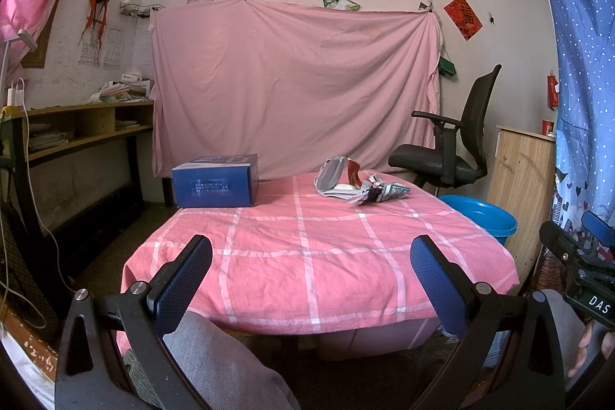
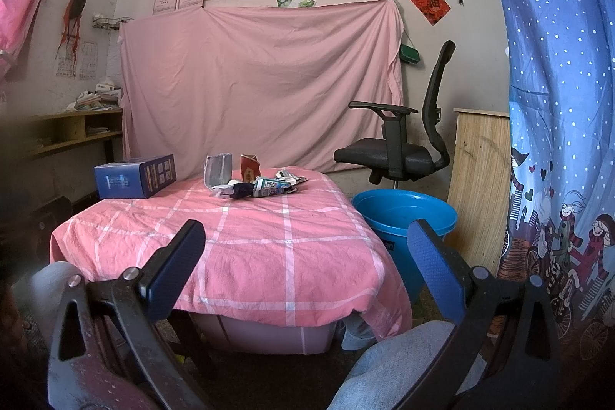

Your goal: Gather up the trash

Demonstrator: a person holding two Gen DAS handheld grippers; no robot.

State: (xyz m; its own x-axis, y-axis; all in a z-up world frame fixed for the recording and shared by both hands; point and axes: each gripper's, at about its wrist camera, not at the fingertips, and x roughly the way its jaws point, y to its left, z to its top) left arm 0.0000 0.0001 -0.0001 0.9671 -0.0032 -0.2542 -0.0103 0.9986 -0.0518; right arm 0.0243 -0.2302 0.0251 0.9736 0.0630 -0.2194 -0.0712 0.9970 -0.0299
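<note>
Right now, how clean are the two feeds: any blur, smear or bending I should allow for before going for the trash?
Left wrist view: sharp across the table and trash; fisheye bends the walls and curtains at the edges. Right wrist view: a dark, hazy smear clouds the left edge, softening the shelf; the trash and bucket stay clear. No glare in either.

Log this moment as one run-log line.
phase: pre-reach | left gripper: open | right gripper: open | trash pile: on table, untouched | blue bucket: beside table
</note>
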